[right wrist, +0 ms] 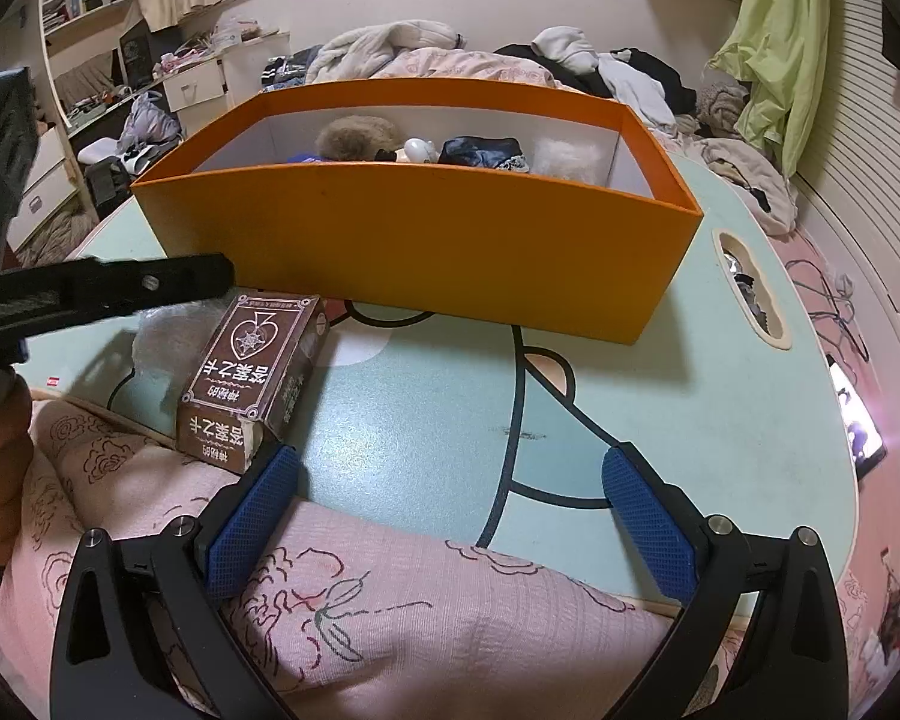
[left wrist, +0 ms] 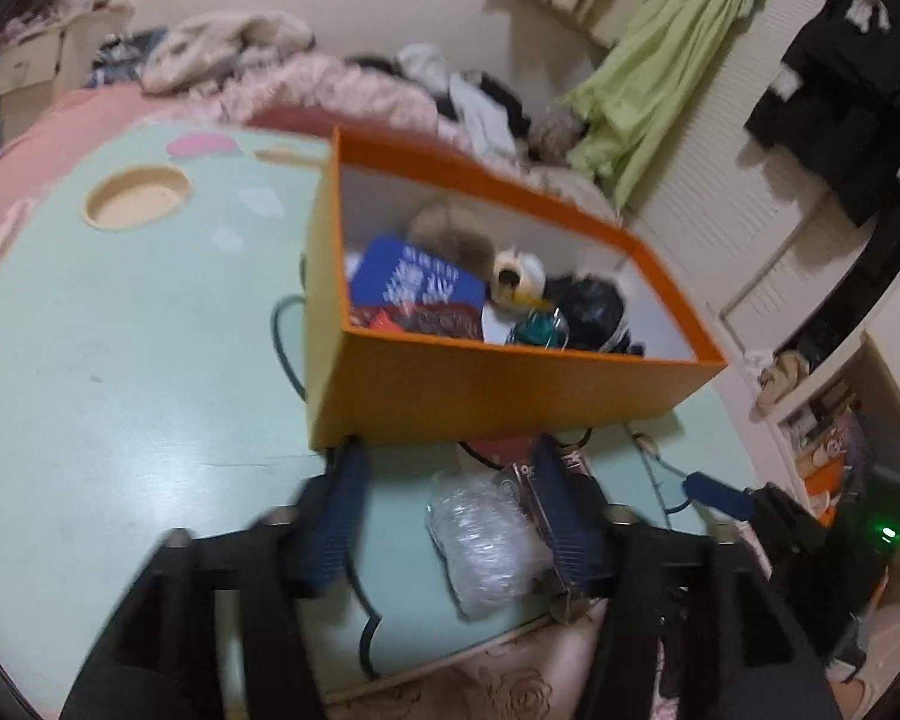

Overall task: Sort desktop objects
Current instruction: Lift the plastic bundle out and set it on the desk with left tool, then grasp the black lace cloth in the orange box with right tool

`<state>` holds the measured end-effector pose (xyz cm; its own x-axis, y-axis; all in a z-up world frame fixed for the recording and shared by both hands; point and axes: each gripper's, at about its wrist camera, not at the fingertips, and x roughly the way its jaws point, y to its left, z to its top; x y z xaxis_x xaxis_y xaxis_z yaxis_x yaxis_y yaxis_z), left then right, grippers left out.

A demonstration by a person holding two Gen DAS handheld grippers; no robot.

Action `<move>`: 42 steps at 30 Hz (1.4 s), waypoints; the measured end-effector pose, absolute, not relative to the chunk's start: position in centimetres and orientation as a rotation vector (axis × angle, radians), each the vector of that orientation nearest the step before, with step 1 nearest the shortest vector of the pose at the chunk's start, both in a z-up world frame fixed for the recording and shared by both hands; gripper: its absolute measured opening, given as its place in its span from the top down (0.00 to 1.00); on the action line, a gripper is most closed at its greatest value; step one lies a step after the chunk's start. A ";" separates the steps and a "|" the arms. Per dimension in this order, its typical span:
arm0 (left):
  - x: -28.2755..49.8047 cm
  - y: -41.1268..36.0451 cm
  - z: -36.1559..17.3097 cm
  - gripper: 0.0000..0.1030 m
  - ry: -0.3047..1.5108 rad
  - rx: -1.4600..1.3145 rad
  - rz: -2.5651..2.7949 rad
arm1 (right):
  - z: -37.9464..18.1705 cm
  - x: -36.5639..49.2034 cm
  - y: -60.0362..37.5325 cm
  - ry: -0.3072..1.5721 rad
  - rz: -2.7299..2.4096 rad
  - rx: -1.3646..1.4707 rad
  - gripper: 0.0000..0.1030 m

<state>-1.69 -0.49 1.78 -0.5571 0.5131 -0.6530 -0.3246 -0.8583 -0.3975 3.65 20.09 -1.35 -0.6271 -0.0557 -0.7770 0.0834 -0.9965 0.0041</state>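
An orange box (left wrist: pixel 498 384) (right wrist: pixel 426 240) stands on the mint green table (left wrist: pixel 120 330) (right wrist: pixel 660 408) and holds a blue card, a furry toy, dark cloth and other items. A brown card box (right wrist: pixel 252 378) (left wrist: pixel 525 483) and a clear crumpled plastic bag (left wrist: pixel 486 540) lie by the table's near edge. My left gripper (left wrist: pixel 450 468) is open over the bag and the card box, its right finger beside the card box. My right gripper (right wrist: pixel 450 468) is open and empty, low at the table edge, right of the card box.
A pink flowered blanket (right wrist: pixel 390 612) lies under the right gripper. The table has a round cutout (left wrist: pixel 135 195) and an oval slot (right wrist: pixel 750 294). A bed piled with clothes (right wrist: pixel 510 60) lies behind. A lit phone (right wrist: pixel 858 420) lies on the right.
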 end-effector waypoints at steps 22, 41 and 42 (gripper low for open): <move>1.9 0.8 -0.1 0.00 0.245 -1.147 2.551 | -0.3 4.7 20.9 -0.025 -2.762 1.180 0.19; 2.1 1.0 0.1 0.00 0.249 -1.139 2.550 | 3.0 -10.5 22.0 -0.312 -2.492 1.625 0.55; 2.1 1.0 0.1 0.00 0.246 -1.140 2.550 | 3.0 -10.6 22.4 -0.291 -2.509 1.618 0.55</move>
<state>2.10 1.02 0.09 -0.6220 0.2319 -0.7479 -0.3707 -0.9285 0.0204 -10.63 22.38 2.99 -0.4112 -0.2223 -0.8840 0.0139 -0.9712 0.2378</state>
